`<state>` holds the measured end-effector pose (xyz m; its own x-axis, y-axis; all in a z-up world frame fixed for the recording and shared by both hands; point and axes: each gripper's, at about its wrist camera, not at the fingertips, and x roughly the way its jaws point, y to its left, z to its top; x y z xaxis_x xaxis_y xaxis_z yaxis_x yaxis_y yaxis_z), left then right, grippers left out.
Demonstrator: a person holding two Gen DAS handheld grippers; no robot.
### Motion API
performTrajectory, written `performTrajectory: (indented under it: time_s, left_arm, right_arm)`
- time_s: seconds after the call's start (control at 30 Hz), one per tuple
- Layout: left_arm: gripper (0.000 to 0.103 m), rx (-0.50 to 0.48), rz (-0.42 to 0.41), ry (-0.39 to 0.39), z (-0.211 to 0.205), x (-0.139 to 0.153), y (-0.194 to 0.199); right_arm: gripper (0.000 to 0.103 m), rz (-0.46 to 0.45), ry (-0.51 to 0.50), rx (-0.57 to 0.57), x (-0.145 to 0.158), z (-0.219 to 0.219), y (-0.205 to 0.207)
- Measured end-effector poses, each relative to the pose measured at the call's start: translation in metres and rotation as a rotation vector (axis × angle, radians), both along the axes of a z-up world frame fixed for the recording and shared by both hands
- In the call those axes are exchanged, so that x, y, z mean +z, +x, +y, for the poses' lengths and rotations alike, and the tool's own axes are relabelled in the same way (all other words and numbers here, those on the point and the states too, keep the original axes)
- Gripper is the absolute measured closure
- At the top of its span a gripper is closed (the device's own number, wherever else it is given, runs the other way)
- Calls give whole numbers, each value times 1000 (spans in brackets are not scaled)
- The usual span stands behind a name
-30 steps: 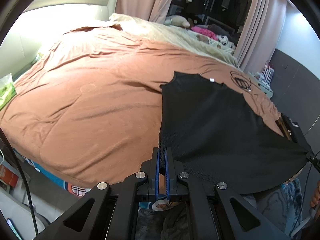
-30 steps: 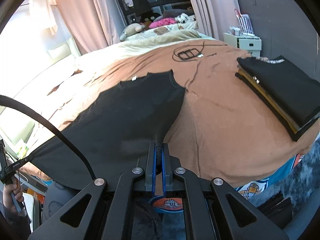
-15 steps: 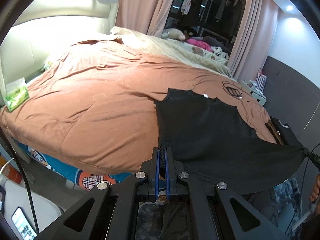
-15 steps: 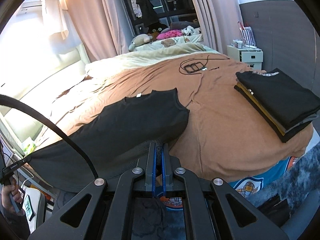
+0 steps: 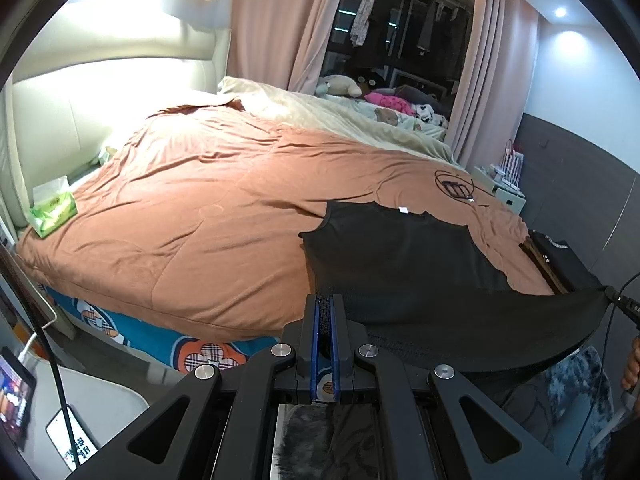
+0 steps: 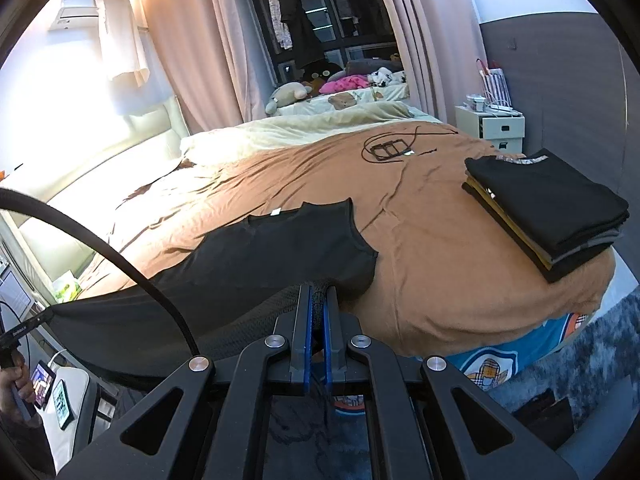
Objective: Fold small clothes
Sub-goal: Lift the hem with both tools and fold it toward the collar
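A black sleeveless top (image 5: pixel 400 252) lies with its neck end on the brown bedspread (image 5: pixel 208 208) and its hem stretched off the bed's near edge. My left gripper (image 5: pixel 324 304) is shut on the hem's left corner. My right gripper (image 6: pixel 317 294) is shut on the hem's right corner; the top (image 6: pixel 280 248) shows there too. The hem hangs taut between both grippers. The right gripper's tip also shows at the far right of the left wrist view (image 5: pixel 618 302).
A stack of folded clothes (image 6: pixel 548 208) sits on the bed's right corner. A black cable and frame (image 6: pixel 388 148) lie farther back. A green tissue pack (image 5: pixel 52 212) is at the bed's left edge. Phones (image 5: pixel 72 444) lie on a white surface below left.
Both grippers have pulled back and away from the bed with the hem held, dragging the top toward the near edge; more of the room and bed front shows now.
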<state>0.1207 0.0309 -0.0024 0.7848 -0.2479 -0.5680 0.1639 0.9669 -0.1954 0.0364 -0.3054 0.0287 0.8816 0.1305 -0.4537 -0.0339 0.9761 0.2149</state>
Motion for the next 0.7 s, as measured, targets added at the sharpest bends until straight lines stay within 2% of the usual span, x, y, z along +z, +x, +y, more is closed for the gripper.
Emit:
performTrajectory:
  time_s: [0.3, 0.7]
  left_arm:
    - [98, 19, 18, 10, -7, -2, 23]
    - [98, 47, 71, 51, -20, -7, 99]
  right_arm:
    - [102, 29, 2, -2, 3, 3, 31]
    - [102, 71, -5, 1, 8, -1, 109]
